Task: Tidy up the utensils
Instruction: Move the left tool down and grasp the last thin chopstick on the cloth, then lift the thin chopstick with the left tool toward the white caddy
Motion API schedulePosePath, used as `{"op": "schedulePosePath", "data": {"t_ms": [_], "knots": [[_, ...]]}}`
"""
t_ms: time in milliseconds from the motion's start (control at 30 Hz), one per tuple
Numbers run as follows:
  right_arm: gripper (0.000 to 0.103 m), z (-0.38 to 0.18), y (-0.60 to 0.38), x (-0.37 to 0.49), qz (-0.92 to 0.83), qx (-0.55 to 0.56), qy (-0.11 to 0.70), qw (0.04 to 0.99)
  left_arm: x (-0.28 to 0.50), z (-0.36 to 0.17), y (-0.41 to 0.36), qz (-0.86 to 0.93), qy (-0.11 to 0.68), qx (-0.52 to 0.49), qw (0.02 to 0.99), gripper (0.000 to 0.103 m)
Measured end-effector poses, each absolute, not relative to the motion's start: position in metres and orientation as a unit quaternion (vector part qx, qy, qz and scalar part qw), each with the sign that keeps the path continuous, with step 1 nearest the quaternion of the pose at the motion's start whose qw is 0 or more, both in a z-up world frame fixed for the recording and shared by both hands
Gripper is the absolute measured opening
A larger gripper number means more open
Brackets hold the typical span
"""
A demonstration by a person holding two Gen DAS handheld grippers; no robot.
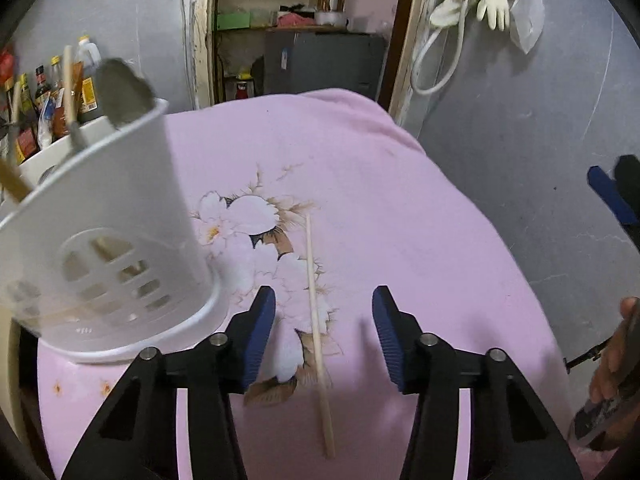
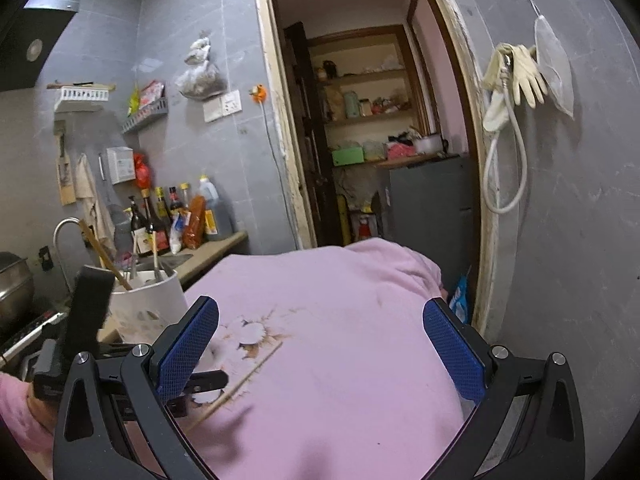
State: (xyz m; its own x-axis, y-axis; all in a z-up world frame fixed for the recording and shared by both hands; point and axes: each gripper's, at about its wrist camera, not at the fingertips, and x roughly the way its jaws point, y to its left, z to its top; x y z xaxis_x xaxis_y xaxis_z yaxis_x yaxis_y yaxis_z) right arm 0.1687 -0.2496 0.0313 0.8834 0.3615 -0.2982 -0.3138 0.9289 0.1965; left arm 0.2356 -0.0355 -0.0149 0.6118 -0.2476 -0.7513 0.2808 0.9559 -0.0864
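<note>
One chopstick (image 1: 317, 332) lies on pink cloth (image 1: 400, 220), between parted left gripper (image 1: 324, 334) pads, untouched; white holder (image 1: 120, 216) near left. Right gripper (image 2: 320, 352) open, empty.

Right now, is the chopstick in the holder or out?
Out: the chopstick lies flat on the pink cloth, beside the white holder.

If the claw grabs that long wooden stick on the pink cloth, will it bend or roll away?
The chopstick looks like thin, straight wood, so probably stiff and light. It seems round, so a nudge might roll it, though the soft pink cloth should slow it.
</note>
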Motion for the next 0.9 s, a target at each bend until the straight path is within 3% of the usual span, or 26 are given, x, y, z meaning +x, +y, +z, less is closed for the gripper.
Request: {"op": "schedulePosePath", "data": {"t_ms": [133, 567, 667, 767, 900], "knots": [[0.103, 0.028, -0.249, 0.171, 0.173, 0.074, 0.173, 0.967, 0.247, -0.023, -0.042, -0.137, 0.438, 0.034, 0.888, 0.036], [0.103, 0.015, -0.248, 0.175, 0.152, 0.077, 0.192, 0.966, 0.262, -0.045, -0.053, -0.115, 0.474, 0.054, 0.871, 0.035], [0.103, 0.014, -0.252, 0.172, 0.144, 0.077, 0.194, 0.967, 0.263, -0.048, -0.055, -0.104, 0.483, 0.062, 0.867, 0.014], [0.103, 0.012, -0.257, 0.169, 0.139, 0.085, 0.202, 0.966, 0.266, -0.050, -0.061, -0.098, 0.487, 0.068, 0.865, 0.002], [0.103, 0.009, -0.262, 0.166, 0.142, 0.094, 0.216, 0.961, 0.265, -0.050, -0.066, -0.093, 0.494, 0.061, 0.863, 0.002]]}}
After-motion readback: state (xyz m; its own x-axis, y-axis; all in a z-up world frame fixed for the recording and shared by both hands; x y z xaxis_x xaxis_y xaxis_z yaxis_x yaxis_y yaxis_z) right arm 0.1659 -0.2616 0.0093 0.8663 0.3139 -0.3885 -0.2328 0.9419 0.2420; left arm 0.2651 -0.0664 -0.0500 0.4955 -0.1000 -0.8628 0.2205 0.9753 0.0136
